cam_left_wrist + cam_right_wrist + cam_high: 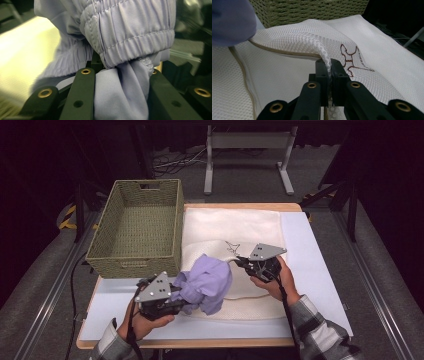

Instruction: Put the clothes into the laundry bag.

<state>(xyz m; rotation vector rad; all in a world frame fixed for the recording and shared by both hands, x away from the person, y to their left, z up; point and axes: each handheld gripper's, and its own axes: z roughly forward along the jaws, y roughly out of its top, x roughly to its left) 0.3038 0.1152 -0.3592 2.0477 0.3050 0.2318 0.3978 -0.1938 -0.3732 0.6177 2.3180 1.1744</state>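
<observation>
We read this as stuffing a lilac garment (pixel 206 282) into a white mesh bag (pixel 235 227); roughly midway. Left gripper (pixel 172 304) clamps the bunched garment, which hangs at the bag's open edge, partly over it. Right gripper (pixel 330 72) is pinched tight on the bag's rim, lifting it. Left to do: push the garment fully inside. Wicker basket (pixel 137 227) sits just left of the bag, nothing visible in it. Brown embroidered mark (pixel 352 60) on the bag; we can't read it.
</observation>
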